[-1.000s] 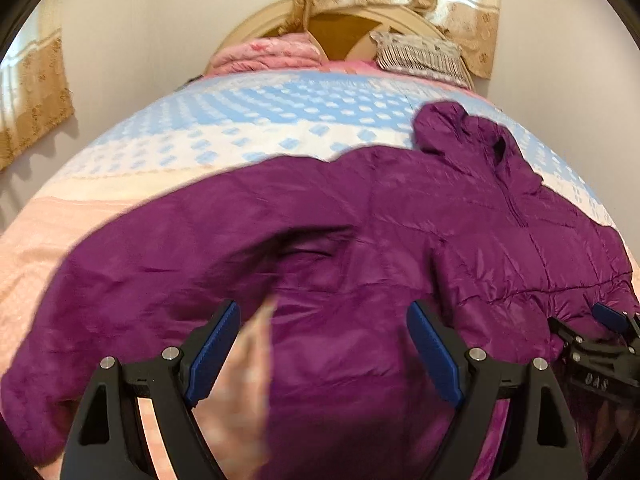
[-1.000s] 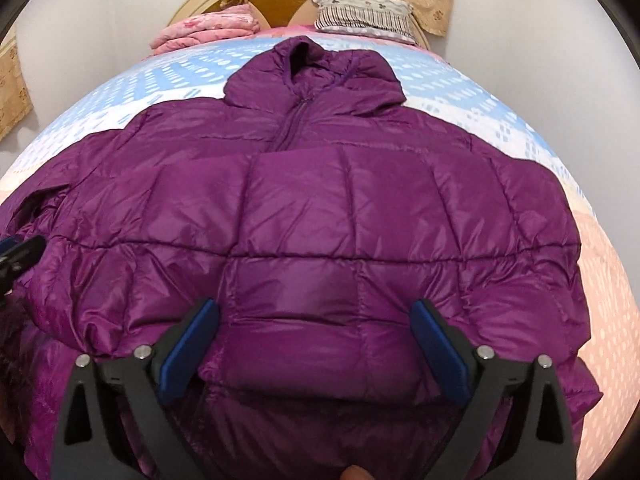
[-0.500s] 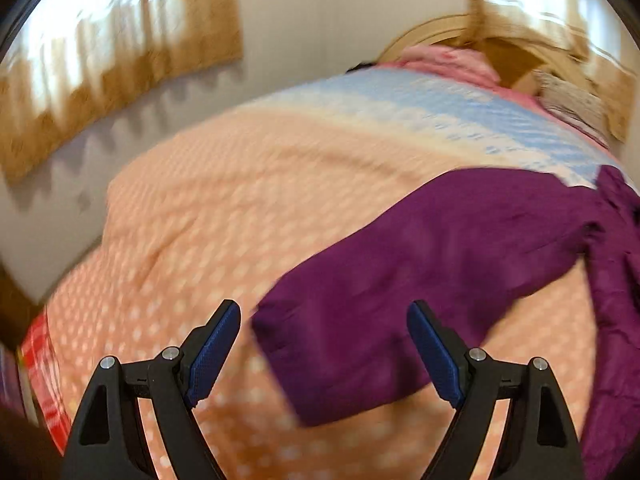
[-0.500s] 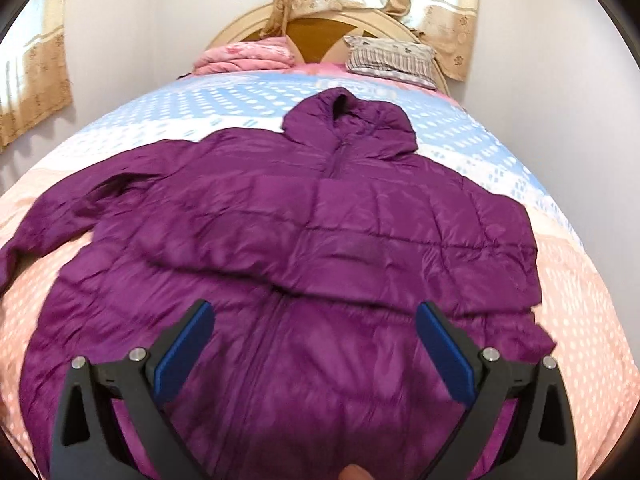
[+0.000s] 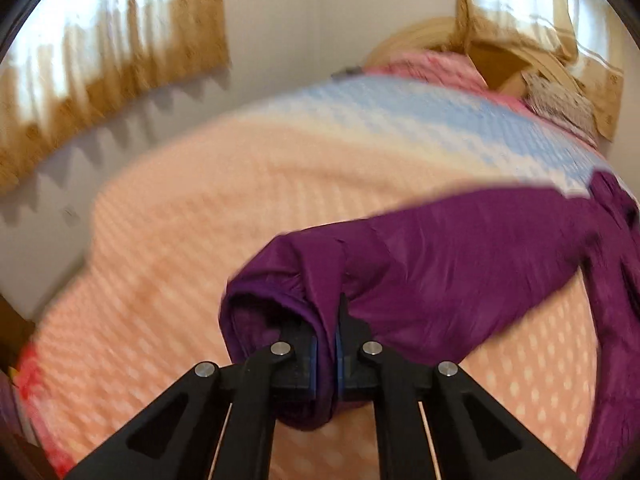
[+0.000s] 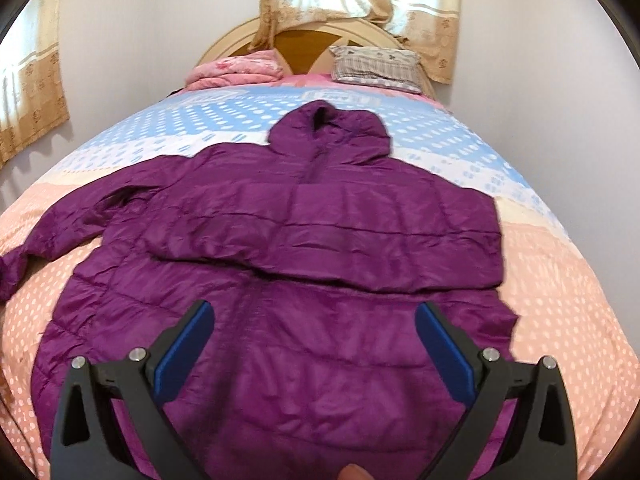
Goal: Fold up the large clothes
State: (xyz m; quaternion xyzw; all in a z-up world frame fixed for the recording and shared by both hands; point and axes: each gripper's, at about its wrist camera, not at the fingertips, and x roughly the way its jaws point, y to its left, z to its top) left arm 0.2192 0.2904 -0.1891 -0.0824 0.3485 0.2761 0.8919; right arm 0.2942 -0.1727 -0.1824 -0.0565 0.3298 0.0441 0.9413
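A purple hooded puffer jacket (image 6: 320,248) lies face up on the bed, hood toward the headboard. One sleeve is folded across its chest; the other sleeve (image 6: 60,232) stretches out to the left. My left gripper (image 5: 335,344) is shut on the cuff of that left sleeve (image 5: 460,268), which runs away to the right toward the jacket body. My right gripper (image 6: 314,344) is open and empty, hovering above the jacket's lower front.
The bed has a dotted cover (image 6: 560,300), peach near me and blue farther away. A folded pink blanket (image 6: 236,72) and a striped pillow (image 6: 376,66) lie by the wooden headboard. Curtained windows (image 5: 100,68) and walls border the bed.
My left gripper swung left to the sleeve end and closed on the cuff. My right gripper drew back and higher from the jacket, staying open.
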